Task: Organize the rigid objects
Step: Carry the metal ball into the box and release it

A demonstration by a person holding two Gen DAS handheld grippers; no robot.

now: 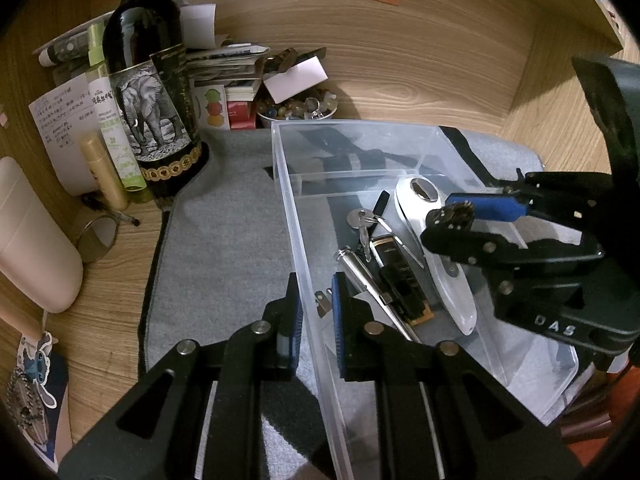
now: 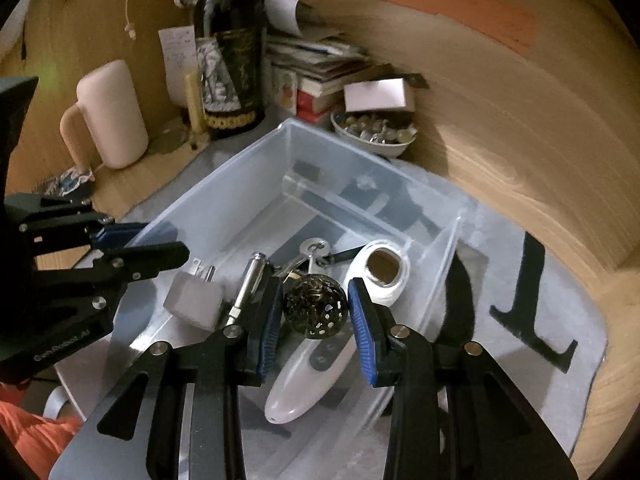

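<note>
A clear plastic bin (image 1: 288, 216) (image 2: 224, 184) sits on a grey mat. Inside lie a white handheld device (image 1: 444, 264) (image 2: 316, 364), keys (image 1: 360, 220) (image 2: 314, 250), a silver pen-like tube (image 1: 368, 280) (image 2: 248, 284), a black and gold lighter (image 1: 400, 276) and a grey plug adapter (image 2: 196, 300). My right gripper (image 2: 314, 312) (image 1: 456, 220) is shut on a perforated metal ball (image 2: 314, 306) (image 1: 450, 214), held above the bin over the white device. My left gripper (image 1: 316, 320) (image 2: 156, 240) straddles the bin's left wall, shut on it.
A dark wine bottle (image 1: 152, 80) (image 2: 232, 52), green tubes, papers and a stack of books stand at the back left. A bowl of stones (image 1: 296, 108) (image 2: 376, 132) sits behind the bin. A beige mug (image 2: 108, 116) is at the left. Wooden walls enclose the desk.
</note>
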